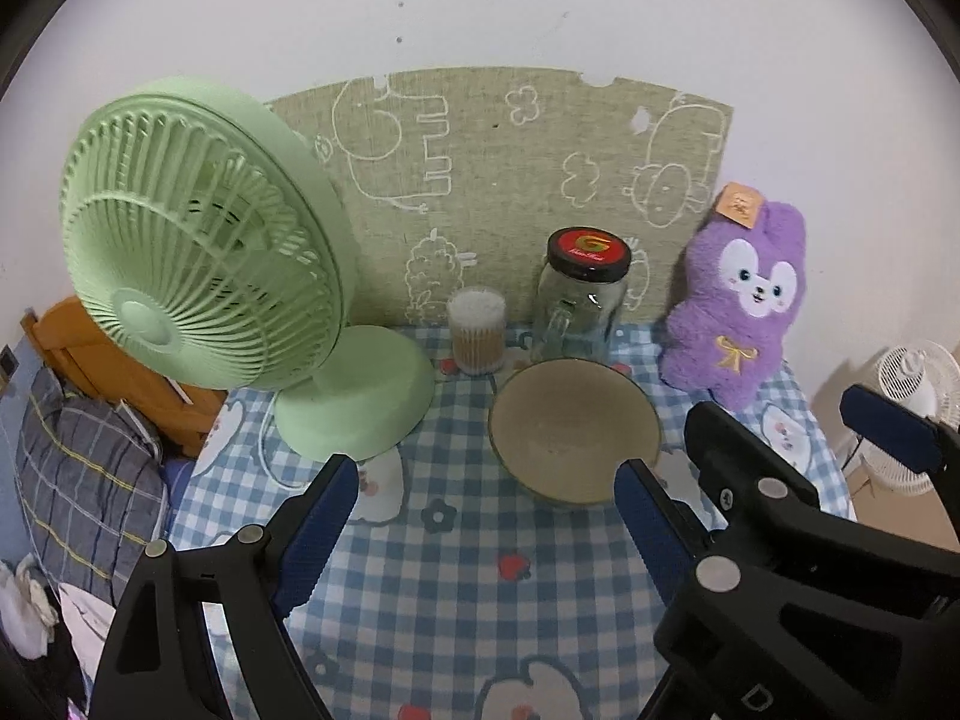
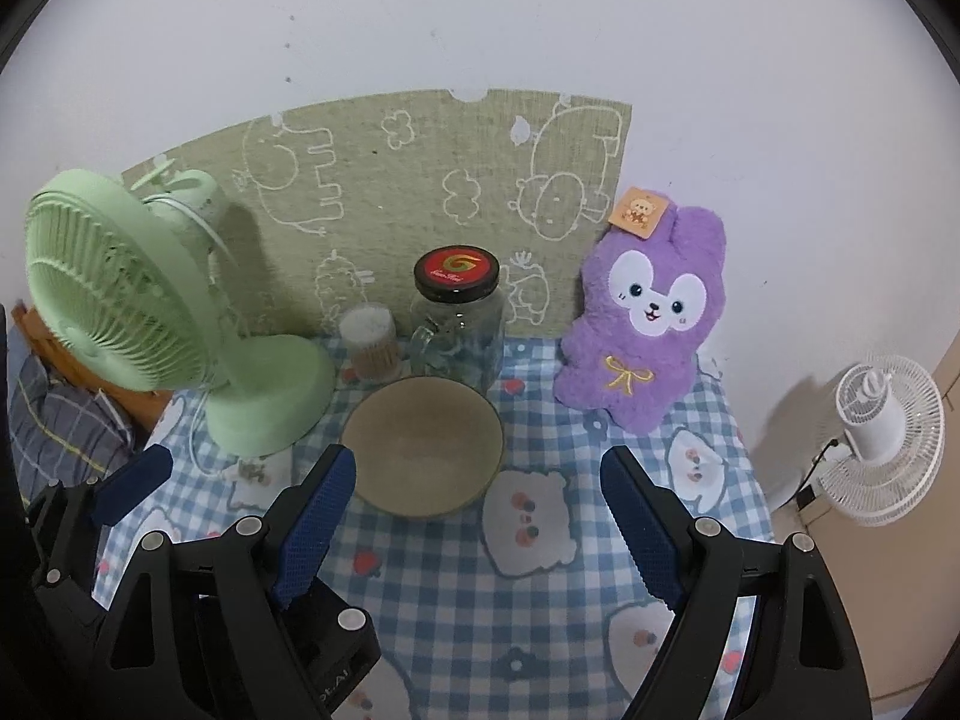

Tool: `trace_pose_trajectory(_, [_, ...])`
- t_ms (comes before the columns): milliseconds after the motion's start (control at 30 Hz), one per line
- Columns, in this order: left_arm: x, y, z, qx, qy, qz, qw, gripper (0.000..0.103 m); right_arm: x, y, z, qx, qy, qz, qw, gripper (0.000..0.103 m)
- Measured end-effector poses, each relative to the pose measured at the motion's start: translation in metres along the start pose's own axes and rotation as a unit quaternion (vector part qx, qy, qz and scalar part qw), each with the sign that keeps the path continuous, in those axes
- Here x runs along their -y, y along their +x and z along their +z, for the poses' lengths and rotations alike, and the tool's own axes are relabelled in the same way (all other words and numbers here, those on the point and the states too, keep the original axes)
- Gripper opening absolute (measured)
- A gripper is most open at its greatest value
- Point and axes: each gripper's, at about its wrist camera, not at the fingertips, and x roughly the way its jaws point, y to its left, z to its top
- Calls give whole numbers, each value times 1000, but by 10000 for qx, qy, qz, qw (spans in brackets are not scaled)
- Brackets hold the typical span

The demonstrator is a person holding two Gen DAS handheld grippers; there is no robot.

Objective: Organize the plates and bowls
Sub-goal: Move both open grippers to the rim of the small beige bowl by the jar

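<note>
both hand-held grippers, left (image 1: pixel 486 504) and right (image 2: pixel 480 492), gape wide, holding nothing.

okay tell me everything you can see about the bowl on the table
The bowl is round and wide, with a matte tan inside and a thin darker rim; it looks ceramic. It sits upright and looks empty on the blue checked tablecloth, just in front of the glass jar, between the green fan and the purple plush. Neither gripper holds it.
</note>
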Motion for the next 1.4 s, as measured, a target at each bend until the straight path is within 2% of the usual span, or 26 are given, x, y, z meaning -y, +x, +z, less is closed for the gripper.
trace_pose_trajectory(367, [-7, 52, -2, -181, -133, -72, 9997, 87, -4, 52, -4, -121, 102, 1, 9999, 86])
trace_pose_trajectory(567, [-12, 77, -6, -307, -142, 37, 9994, 82, -6, 79, -11, -250, 261, 50, 9993, 80])
trace_pose_trajectory(800, [-11, 96, -5, -362, -5, 9, 9993, 71, -1, 98, -14, -355, 431, 43, 9984, 73])
trace_pose_trajectory(1167, [2, 110, 7, -438, 73, -107, 9990, 70, 17, 109, -5, -397, 518, 67, 9978, 73])
trace_pose_trajectory(1233, [4, 115, 9, -461, 93, -92, 9989, 66, 20, 114, -3, -421, 499, 12, 9979, 68])
trace_pose_trajectory(1333, [4, 123, 11, -522, 16, 10, 9986, 57, 25, 124, -1, -506, 551, 63, 9972, 51])
trace_pose_trajectory(1400, [3, 128, 12, -525, -33, 52, 9986, 49, 28, 132, 1, -545, 589, 81, 9967, 46])
